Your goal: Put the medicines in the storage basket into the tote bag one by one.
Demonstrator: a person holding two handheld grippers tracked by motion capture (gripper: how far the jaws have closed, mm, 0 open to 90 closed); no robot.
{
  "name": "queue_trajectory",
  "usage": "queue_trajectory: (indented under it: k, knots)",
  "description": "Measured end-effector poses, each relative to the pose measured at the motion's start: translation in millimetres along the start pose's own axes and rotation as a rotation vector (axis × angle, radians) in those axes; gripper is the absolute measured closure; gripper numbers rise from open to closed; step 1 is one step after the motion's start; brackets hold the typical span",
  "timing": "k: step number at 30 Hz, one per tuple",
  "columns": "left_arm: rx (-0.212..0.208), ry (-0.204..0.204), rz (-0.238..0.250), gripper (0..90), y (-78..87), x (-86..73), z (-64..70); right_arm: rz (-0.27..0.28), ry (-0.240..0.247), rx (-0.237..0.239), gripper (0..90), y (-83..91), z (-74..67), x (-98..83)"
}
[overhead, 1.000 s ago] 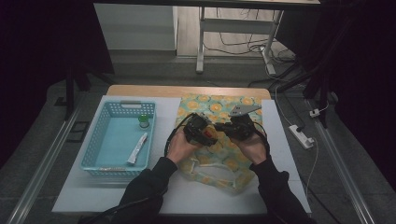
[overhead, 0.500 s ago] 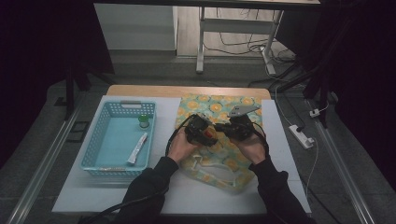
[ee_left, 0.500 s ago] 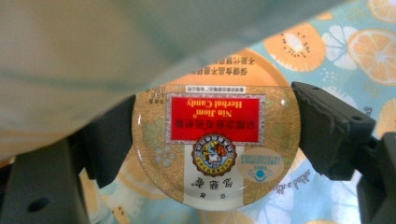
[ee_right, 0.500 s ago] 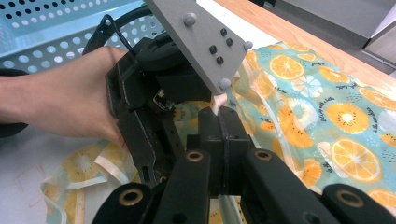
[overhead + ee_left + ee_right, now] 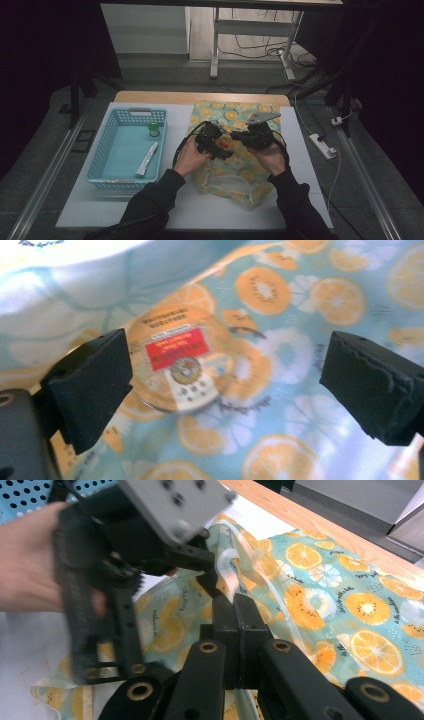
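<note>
A cloth bag printed with orange slices lies on the white table. My right gripper is shut on the bag's rim and holds it lifted at the mouth; in the high view the right gripper is over the bag's middle. My left gripper stands open inside the bag, its jaws wide apart. Below it, near the left jaw, lies a round clear container with a red label. In the high view the left gripper is just left of the right one.
A light blue basket stands on the left of the table and holds a green-capped bottle and a white tube. A power strip lies off the table's right edge. A desk frame stands behind.
Both hands have stayed over the bag's middle. The left gripper has shifted only slightly at the bag's mouth, while the right gripper keeps its hold.
</note>
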State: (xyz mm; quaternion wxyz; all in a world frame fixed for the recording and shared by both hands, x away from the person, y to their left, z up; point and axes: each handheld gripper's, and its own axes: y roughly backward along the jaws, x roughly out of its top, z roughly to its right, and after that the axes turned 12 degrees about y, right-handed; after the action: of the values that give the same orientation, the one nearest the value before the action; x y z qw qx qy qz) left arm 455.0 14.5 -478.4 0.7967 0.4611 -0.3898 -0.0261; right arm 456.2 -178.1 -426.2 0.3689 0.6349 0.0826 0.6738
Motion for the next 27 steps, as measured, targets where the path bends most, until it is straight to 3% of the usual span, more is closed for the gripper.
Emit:
queue_trajectory:
  k: [14,27]
  knots:
    - [-0.105,-0.007,0.008,0.0,24.3,-13.4,8.6,0.002,-0.002,0.001,90.0,0.6,-0.2,0.0]
    - [-0.106,0.003,0.056,0.0,50.9,-28.3,-0.1,0.001,0.002,-0.001,90.0,1.6,-0.4,0.2]
